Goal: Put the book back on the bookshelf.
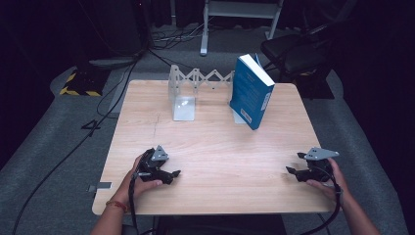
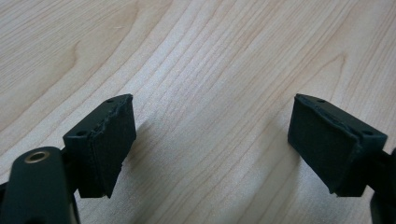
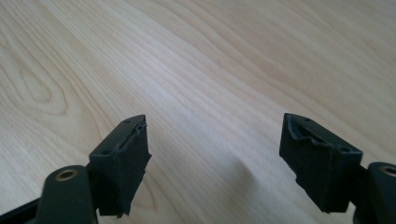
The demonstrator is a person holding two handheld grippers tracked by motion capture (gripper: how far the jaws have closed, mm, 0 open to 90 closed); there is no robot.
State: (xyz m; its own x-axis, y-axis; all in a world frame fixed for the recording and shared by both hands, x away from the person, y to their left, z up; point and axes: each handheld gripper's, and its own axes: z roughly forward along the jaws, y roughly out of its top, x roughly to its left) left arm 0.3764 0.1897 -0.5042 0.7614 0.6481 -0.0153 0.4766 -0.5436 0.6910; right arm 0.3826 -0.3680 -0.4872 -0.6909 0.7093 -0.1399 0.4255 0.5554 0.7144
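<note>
Both claws rest low on the near part of the wooden surface [image 1: 210,142] with nothing in them: the left claw [image 1: 172,174] has its jaws set wide, bare wood grain between its pads [image 2: 109,144] in the left gripper view; the right claw [image 1: 292,172] likewise stands wide, its pads [image 3: 126,161] with only bare wood between them in the right gripper view; ahead of the right claw and a little inward from it, well apart, a blue book [image 1: 251,92] stands on end and leans slightly, touching the right end of a white expanding bookend rack [image 1: 195,83], whose left plate [image 1: 183,105] stands ahead of the left claw, also well apart; judging from how things lie, the book seems already set at the rack and neither claw touches it, so either the placing is done and the hands have drawn off, or a straightening of the book against the rack is left; which of these, I cannot tell; the rack's right plate is hidden behind the book, so whether the book sits between the plates or just beside the end is unclear; the book's cover print is too small to read, and the room beyond the surface is dark
</note>
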